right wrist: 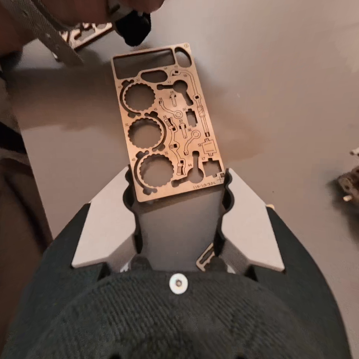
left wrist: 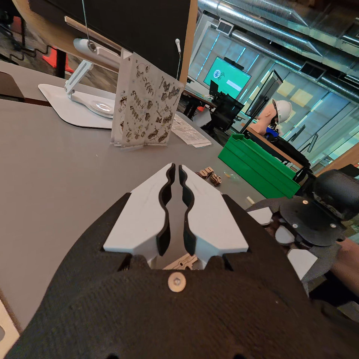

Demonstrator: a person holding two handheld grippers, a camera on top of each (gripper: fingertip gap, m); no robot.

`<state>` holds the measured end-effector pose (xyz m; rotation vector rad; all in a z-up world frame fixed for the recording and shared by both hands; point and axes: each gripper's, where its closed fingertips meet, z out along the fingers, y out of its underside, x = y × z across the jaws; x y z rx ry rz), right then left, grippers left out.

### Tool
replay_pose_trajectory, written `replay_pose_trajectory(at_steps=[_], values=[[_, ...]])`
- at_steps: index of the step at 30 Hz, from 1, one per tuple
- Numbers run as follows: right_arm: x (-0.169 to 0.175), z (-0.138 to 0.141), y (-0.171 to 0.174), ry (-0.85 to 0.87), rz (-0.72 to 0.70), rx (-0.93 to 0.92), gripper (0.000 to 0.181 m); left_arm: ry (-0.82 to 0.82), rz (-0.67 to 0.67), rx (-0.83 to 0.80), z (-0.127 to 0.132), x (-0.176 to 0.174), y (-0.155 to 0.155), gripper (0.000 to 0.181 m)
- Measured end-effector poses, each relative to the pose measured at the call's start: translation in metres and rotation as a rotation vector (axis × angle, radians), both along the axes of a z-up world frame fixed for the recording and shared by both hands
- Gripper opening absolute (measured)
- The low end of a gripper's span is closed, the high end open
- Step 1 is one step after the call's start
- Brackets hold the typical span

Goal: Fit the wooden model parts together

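Note:
My right gripper (right wrist: 177, 174) is shut across the width of a flat wooden parts sheet (right wrist: 165, 126), one finger on each long edge at its near end. The sheet has several cut-out holes and some parts still in it, and it stays sharp while the table blurs. My left gripper (left wrist: 176, 167) is shut with nothing between its tips, above the grey table (left wrist: 58, 174). A small wooden piece (left wrist: 182, 263) shows below its finger bases. Small assembled wooden parts (left wrist: 208, 174) lie just right of the left fingertips. The right gripper's black body (left wrist: 310, 217) is at the right.
A picture instruction sheet (left wrist: 145, 108) stands propped behind a white stand (left wrist: 77, 101). Papers (left wrist: 190, 132) and a green bin (left wrist: 256, 167) lie at the table's far right. Another wooden sheet (right wrist: 87, 33) lies at the top left, part hidden by a hand and a strap. The gap from one gripper's tips to the other's is roughly 15 cm.

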<state>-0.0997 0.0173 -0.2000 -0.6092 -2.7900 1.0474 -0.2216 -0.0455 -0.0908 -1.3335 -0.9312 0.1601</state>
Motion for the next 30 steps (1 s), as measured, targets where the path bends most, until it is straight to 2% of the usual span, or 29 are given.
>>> replay_pose_trajectory(at_steps=[4,7,10,11,13,14,16,17,18,19,21,23,25,28,30], values=[[-0.020,0.016,0.014,0.057,-0.102,-0.078,0.093,0.056,0.087,-0.014,0.008,-0.004,-0.010,0.007],[-0.032,0.031,0.019,0.068,-0.173,-0.169,0.093,0.065,0.213,-0.002,0.012,-0.012,-0.030,0.023],[-0.038,0.037,0.023,0.061,-0.206,-0.214,0.093,-0.003,0.319,0.034,0.005,-0.022,-0.051,0.038],[-0.040,0.036,0.024,0.066,-0.216,-0.213,0.093,-0.045,0.301,0.045,0.001,-0.023,-0.049,0.041],[-0.042,0.034,0.027,0.071,-0.227,-0.204,0.093,-0.096,0.171,0.060,-0.004,-0.018,-0.031,0.044],[-0.043,0.034,0.028,0.072,-0.233,-0.201,0.093,-0.094,0.045,0.068,-0.003,-0.009,-0.013,0.043],[-0.044,0.033,0.029,0.064,-0.239,-0.202,0.093,-0.065,-0.315,0.025,0.003,0.030,0.026,0.044],[-0.044,0.032,0.030,0.057,-0.244,-0.207,0.093,-0.056,-0.455,-0.068,-0.003,0.052,0.037,0.045],[-0.045,0.032,0.031,0.050,-0.247,-0.213,0.093,-0.052,-0.535,-0.199,-0.016,0.068,0.041,0.045],[-0.045,0.033,0.032,0.043,-0.250,-0.222,0.092,-0.040,-0.563,-0.343,-0.033,0.077,0.039,0.047],[-0.048,0.040,0.032,0.045,-0.260,-0.280,0.065,0.018,-0.530,-0.595,-0.063,0.081,0.028,0.043],[-0.046,0.043,0.030,-0.004,-0.249,-0.319,0.037,0.097,-0.518,-0.688,-0.072,0.084,0.033,0.036],[-0.046,0.041,0.031,-0.029,-0.256,-0.315,0.044,0.151,-0.513,-0.760,-0.076,0.084,0.045,0.042],[-0.050,0.040,0.035,0.004,-0.263,-0.297,0.043,0.256,-0.402,-0.828,-0.075,0.070,0.055,0.030],[-0.052,0.041,0.035,0.020,-0.264,-0.297,0.043,0.256,-0.392,-0.863,-0.081,0.068,0.059,0.030]])
